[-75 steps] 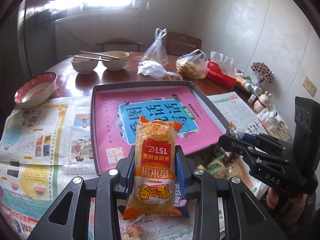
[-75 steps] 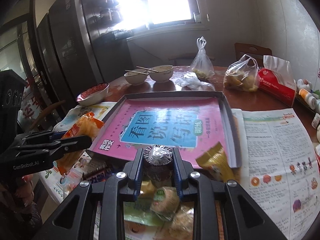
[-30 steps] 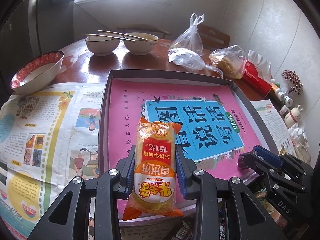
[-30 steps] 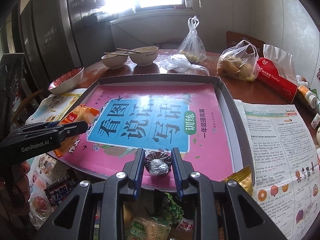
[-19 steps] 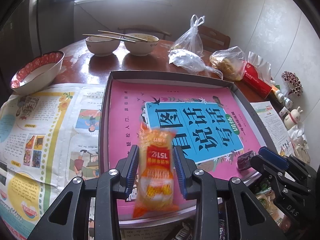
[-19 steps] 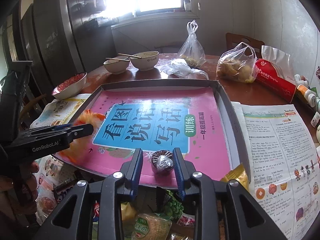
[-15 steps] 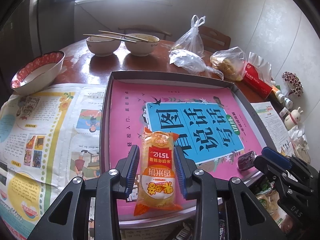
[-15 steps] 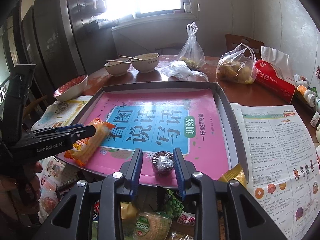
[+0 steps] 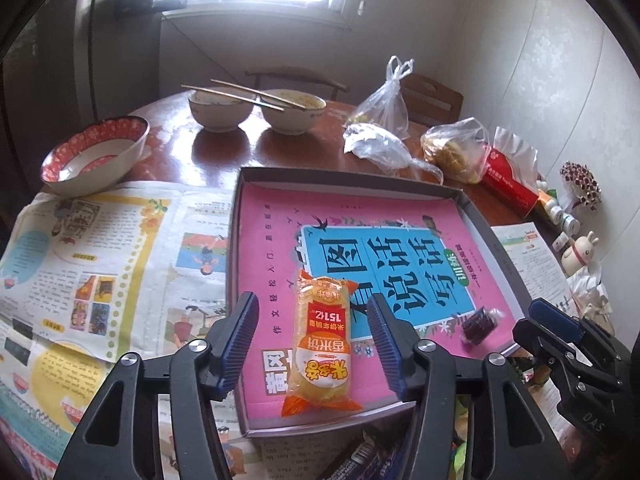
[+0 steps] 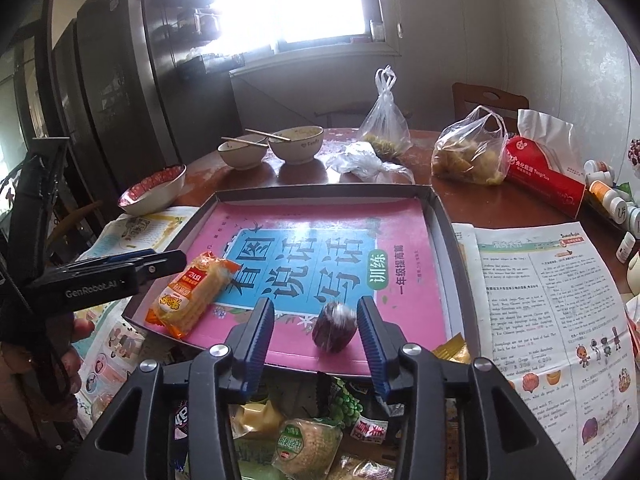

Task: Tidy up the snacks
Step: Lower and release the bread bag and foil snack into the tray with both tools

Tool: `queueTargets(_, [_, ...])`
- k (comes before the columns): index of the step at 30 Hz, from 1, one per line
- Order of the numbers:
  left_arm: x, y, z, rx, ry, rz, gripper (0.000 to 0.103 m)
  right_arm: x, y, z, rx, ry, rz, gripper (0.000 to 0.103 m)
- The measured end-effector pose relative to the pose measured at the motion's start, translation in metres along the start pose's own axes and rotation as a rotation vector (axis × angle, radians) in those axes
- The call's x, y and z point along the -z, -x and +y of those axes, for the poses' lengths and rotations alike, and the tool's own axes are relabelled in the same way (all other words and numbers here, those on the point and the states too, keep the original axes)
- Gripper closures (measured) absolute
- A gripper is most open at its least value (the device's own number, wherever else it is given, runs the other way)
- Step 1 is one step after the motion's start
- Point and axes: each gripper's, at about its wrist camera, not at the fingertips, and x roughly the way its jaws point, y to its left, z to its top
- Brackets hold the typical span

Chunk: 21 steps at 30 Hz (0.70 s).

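Snacks everywhere at the near edge: a heap of loose packets [image 10: 304,440] sits just below the right claw [image 10: 316,320], green wrappers and a corn-pattern bag among them. Right claw stands spread wide, nothing between its blue pads [image 10: 370,334] but air, and the dark foil-topped cake [image 10: 334,330] lies in the gap on the pink floor of the box lid [image 10: 440,216], close to the right-hand pad; whether it touches is hard to say. Over on the left wrist view, same story: left claw [image 9: 312,338] is wide apart, its fingers either side of the orange rice-cracker packet [image 9: 322,344] and clear of it. That packet lies flat in the near left corner of the lid, lengthwise, its crimped end close to the lid's front wall. From the right wrist view the packet [image 10: 192,294] sits just beside the left claw's black tip, well apart from the foil cake. Pink and blue book cover [image 9: 384,264] with big Chinese characters lines the lid. Newspaper sheets [image 9: 100,264] spread on the counter [image 9: 224,156] to both sides. Further back, a red-rimmed bowl [image 9: 94,154], two pale bowls [image 9: 256,110] with chopsticks across them, knotted plastic bags [image 10: 468,152], a red tissue pack [image 10: 544,172], and at the far end a bright window [image 10: 316,0].
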Motion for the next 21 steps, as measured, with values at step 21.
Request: queueTargets(21, [0.026, 0.049, -0.003, 0.015, 0.041, -0.021, 0.032, 0.004, 0.032, -0.015, -0.014, -0.025, -0.053, 0.045])
